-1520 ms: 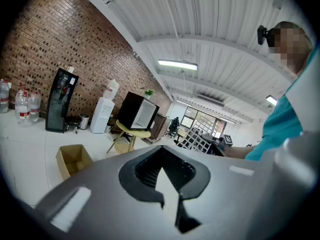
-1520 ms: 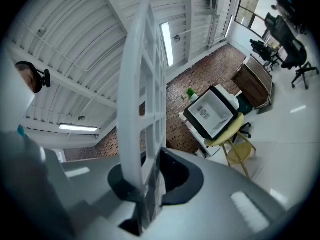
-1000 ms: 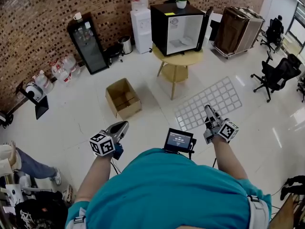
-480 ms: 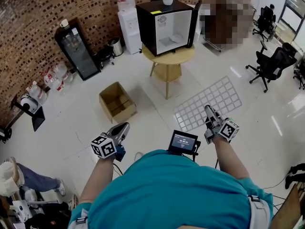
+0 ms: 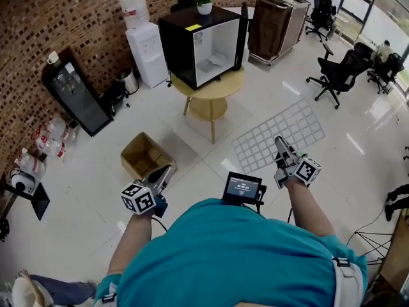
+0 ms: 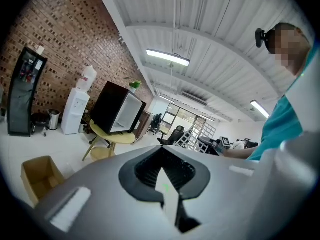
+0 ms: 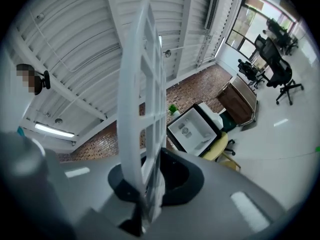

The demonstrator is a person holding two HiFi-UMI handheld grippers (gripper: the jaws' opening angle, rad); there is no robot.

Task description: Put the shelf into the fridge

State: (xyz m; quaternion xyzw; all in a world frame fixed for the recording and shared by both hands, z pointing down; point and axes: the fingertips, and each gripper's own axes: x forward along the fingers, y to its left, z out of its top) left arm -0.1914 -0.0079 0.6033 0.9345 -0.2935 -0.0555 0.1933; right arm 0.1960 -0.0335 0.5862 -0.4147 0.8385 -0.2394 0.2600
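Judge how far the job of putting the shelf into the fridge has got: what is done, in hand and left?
Done: the right tongs are shut on the grid shelf, and the fridge on the round table stands open. In hand: the shelf is held out toward the fridge, some way off. Left: reaching the fridge and sliding the shelf in. The left tongs are shut and empty.

Wall: red brick (image 5: 38,18), left and rear.
Floor: glossy white tile (image 5: 96,171), streaked with glare.
Furniture: round wooden table (image 5: 223,82), black office chairs (image 5: 335,75), water dispenser (image 5: 146,50), glass-door cooler (image 5: 70,98).
Windows: tall panes (image 5: 374,8), far right.
Light: ceiling strip lamps (image 6: 167,57).
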